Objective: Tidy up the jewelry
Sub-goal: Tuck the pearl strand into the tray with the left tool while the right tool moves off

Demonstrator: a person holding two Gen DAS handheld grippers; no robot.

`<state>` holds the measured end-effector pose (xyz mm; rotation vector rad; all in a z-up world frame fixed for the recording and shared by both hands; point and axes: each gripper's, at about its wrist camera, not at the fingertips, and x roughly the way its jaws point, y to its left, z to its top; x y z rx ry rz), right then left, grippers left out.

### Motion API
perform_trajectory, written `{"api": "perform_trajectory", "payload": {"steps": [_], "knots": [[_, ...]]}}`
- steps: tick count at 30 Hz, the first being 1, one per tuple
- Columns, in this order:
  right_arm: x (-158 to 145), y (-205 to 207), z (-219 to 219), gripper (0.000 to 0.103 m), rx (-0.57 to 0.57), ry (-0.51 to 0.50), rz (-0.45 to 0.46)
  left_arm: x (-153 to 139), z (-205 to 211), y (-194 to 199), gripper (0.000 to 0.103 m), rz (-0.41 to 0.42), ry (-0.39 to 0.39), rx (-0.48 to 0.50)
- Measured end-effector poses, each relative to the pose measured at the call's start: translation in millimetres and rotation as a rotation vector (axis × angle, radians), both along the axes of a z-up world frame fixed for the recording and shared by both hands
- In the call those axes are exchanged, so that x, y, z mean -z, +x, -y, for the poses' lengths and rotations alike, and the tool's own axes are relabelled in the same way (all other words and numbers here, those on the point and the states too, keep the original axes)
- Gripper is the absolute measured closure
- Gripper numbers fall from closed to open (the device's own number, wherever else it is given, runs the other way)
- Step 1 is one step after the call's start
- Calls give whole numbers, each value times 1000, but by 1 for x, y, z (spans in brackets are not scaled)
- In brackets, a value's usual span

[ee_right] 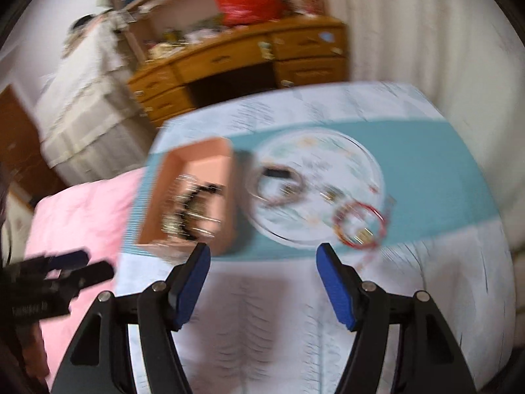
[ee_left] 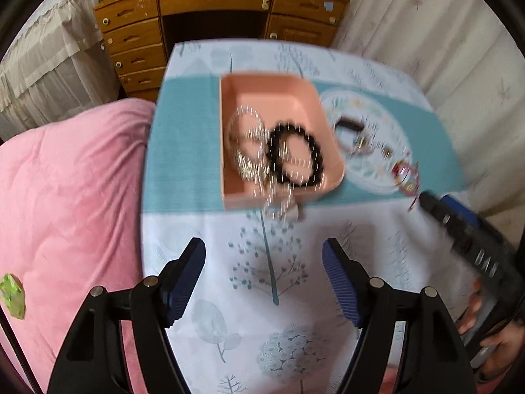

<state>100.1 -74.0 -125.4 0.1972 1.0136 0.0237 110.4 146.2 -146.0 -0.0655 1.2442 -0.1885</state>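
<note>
A pink tray (ee_left: 269, 95) sits on the teal band of the tablecloth and holds a black bead bracelet (ee_left: 295, 154) and silver chains (ee_left: 249, 151), one spilling over its front edge. A white patterned plate (ee_left: 367, 111) to its right holds a dark band (ee_left: 349, 124) and a red bracelet (ee_left: 405, 174) at its rim. My left gripper (ee_left: 264, 256) is open and empty, short of the tray. My right gripper (ee_right: 262, 259) is open and empty, near the tray (ee_right: 200, 161) and plate (ee_right: 315, 151); the red bracelet (ee_right: 359, 226) lies just right of it. Both views are blurred.
A pink quilt (ee_left: 65, 197) lies left of the table. A wooden desk with drawers (ee_left: 137, 36) stands behind it, and white curtains (ee_left: 426, 32) hang at the right. The right gripper's body (ee_left: 466, 239) shows at the table's right edge; the left one (ee_right: 55, 272) shows over the quilt.
</note>
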Motion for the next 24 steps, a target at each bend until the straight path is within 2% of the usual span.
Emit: {"api": "perform_trajectory", "payload": {"steps": [1, 4, 7, 10, 13, 15, 20, 24], "knots": [[5, 0, 6, 35, 24, -9, -4, 9, 4, -2, 31, -1, -1, -4], [28, 1, 28, 24, 124, -72, -26, 31, 9, -6, 31, 16, -32, -49], [47, 5, 44, 24, 167, -121, -22, 48, 13, -4, 31, 59, -80, -101], [65, 14, 50, 23, 141, -154, -17, 61, 15, 2, 31, 98, -73, -152], [79, 21, 51, 23, 118, -166, -14, 71, 13, 6, 31, 128, -101, -193], [82, 24, 48, 20, 104, -190, -7, 74, 14, 9, 31, 156, -92, -201], [85, 36, 39, 20, 36, -210, 32, 78, 16, 13, 32, 205, -69, -210], [84, 44, 40, 20, 24, -204, 57, 79, 19, 13, 44, 235, -59, -204]]}}
